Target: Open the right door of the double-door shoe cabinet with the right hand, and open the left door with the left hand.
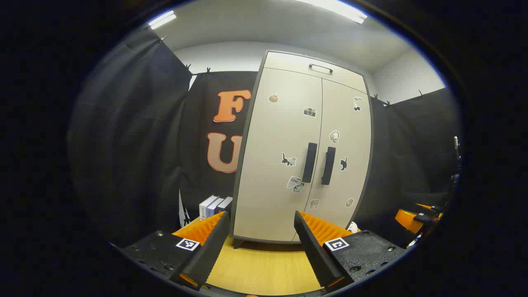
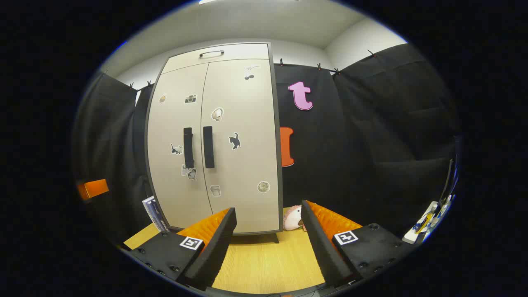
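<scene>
In the left gripper view the left gripper (image 1: 262, 243) is spread wide with nothing between its fingers, held over the wooden floor (image 1: 264, 268). The right gripper (image 2: 268, 243) in the right gripper view is likewise spread and empty. Its near finger hides part of a pale plush toy (image 2: 292, 218), probably a hedgehog, just right of the cabinet's foot. Farther off, well apart from both grippers, stands the shoe cabinet (image 1: 284, 123) with both doors closed. The left door handle (image 1: 309, 162) and the right door handle (image 2: 208, 147) sit side by side. Boxes (image 1: 214, 206) beside the cabinet's left are partly hidden.
</scene>
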The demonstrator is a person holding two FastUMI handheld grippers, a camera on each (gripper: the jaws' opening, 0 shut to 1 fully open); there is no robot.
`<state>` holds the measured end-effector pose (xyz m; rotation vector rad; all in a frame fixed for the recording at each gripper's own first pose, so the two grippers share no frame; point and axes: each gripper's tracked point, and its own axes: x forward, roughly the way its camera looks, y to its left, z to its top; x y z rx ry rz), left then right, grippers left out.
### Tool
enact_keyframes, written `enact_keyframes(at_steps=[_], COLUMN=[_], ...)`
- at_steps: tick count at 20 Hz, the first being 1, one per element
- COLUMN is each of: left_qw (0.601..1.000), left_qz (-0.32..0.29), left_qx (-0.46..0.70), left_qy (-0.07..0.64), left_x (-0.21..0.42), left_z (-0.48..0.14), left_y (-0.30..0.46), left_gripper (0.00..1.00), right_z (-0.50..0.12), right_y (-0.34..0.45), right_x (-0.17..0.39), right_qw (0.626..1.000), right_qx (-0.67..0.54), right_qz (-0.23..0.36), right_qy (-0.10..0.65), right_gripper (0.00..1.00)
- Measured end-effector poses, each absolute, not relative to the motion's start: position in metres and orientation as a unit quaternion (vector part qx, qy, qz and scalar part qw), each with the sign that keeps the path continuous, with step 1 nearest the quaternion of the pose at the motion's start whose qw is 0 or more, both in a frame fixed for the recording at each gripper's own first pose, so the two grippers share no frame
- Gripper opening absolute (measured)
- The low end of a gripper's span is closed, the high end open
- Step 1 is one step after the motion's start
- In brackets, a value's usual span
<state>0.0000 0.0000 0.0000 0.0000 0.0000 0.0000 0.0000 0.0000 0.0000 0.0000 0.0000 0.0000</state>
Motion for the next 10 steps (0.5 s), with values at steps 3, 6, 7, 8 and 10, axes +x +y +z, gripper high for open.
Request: enact_keyframes(at_steps=[3,6,7,8,10], left_qw=[1.0,1.0,1.0,1.0,1.0], left_qz=[-0.006,-0.007,-0.007,-0.005,-0.002], left_qx=[-0.001,0.002,0.003,0.005,0.01], left_qy=[0.002,0.007,0.006,0.005,0.002], left_x=[-0.0004,-0.0008,-0.0019,-0.0028,-0.004], left_z=[0.0001,-0.0018,-0.0011,0.0001,0.0015], left_y=[-0.0007,0.0012,0.0022,0.0037,0.0073], left_gripper=[0.95,0.95,0.95,0.95,0.95], right_z=[0.0018,-0.0006,-0.002,-0.0027,-0.0051], right_y=[0.0006,0.0049,0.0056,0.0055,0.0061], right_x=[-0.0013,-0.0052,-0.0066,-0.007,-0.0076], right_qw=[1.0,1.0,1.0,1.0,1.0], right_qx=[0.0,-0.003,-0.008,-0.011,-0.011], right_qz=[-0.003,0.004,0.005,0.005,0.006], right_qy=[-0.001,0.002,0.003,0.004,0.007], right_gripper=[1.0,1.0,1.0,0.92,1.0])
